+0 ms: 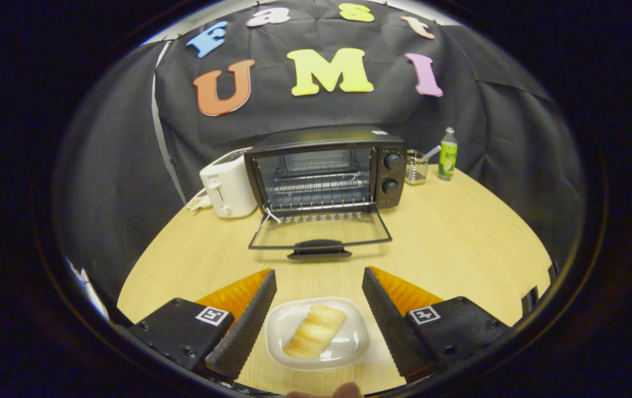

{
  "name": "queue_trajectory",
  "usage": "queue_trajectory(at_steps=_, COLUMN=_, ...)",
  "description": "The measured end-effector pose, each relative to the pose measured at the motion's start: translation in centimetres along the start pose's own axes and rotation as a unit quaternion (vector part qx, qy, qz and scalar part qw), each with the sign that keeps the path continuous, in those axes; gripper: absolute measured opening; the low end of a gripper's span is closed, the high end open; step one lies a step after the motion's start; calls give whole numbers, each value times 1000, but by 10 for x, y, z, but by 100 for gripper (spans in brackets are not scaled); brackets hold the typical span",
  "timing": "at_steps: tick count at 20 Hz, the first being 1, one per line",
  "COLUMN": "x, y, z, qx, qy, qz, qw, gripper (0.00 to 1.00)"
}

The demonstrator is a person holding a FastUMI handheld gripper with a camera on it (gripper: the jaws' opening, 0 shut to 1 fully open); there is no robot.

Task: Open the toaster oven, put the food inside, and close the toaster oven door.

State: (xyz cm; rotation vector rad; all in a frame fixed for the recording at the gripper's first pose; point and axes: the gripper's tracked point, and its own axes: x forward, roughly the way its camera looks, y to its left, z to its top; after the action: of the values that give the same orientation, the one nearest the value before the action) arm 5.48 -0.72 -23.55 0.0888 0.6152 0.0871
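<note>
Hand-held gripper (319, 298) spread wide, pinching nothing. Plate (281, 331) w/ bread roll (316, 330) sits on surface (459, 237) right between the fingers, roll's long axis slanting up toward the right finger. Toaster oven (327, 168) straight ahead, well beyond, door (320, 232) already dropped open. Likely next: close in on plate rim, then carry fwd.

Toaster oven (327, 171) door (320, 231) down — cavity open; bare table (459, 243) before it.

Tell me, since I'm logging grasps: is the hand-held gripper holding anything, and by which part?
Nothing is held. The hand-held gripper is open, its fingers either side of the white dish with the bread, touching neither.
</note>
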Motion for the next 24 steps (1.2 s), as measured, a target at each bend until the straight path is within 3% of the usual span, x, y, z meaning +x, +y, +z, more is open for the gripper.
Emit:
queue_trajectory(at_steps=7, x=16, y=-8, z=-81, qx=31, qy=76, qz=-29, qw=996, gripper=100)
queue_trajectory(at_steps=17, x=29, y=-3, z=-104, qx=40, qy=105, qz=-30, qw=993, gripper=97)
queue_trajectory(at_steps=19, x=29, y=-2, z=-104, qx=36, qy=103, qz=-31, qw=994, gripper=93)
queue_trajectory(at_steps=24, x=27, y=1, z=-102, qx=51, qy=104, qz=-29, qw=993, gripper=60)
